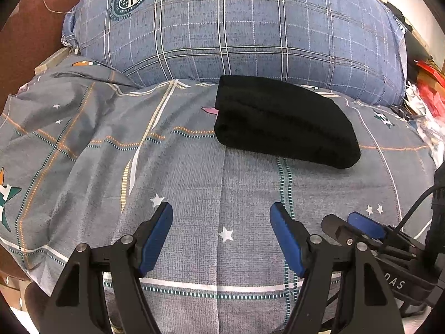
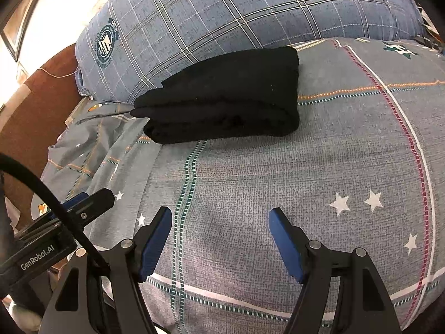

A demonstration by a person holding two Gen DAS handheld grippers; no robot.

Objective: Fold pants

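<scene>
Left gripper (image 1: 221, 214): jaws stand wide with nothing between them, over bare bed cover (image 1: 194, 167) near its front edge; your pads are clear of the cloth, so no risk arises from this claw unless you bring it forward

Bed cover, left edge: the grey sheet is rumpled and slack toward the left edge; should you drag a finger across it, the slack could travel under the bundle and tip the fold

Pants (image 1: 283, 119): black, folded into a thick compact bundle, lying toward the back edge of the bed, close to or against the checked pillow (image 1: 250, 27); whether they touch I cannot tell; the task appears complete or all but complete

Pants, open layers: the layered edge faces left in the right wrist view, with one lip projecting at the left end (image 2: 147, 105); a pad catching that lip would peel the top layer and undo the fold

Pants, rounded fold: the right end is bulky and springy in my judgement; pressing on it to flatten could make the bundle roll toward the pillow or splay

Right gripper (image 2: 219, 214): jaws likewise wide and empty, over bare cover near the front edge, well short of the bundle

Grippers, side by side: the two tools sit just beside each other, with a black cable (image 2: 55, 208) looping across; a careless withdrawal could knock one against the other or snag that cable

Recommendation: leave the bundle alone and pull both claws straight back
</scene>
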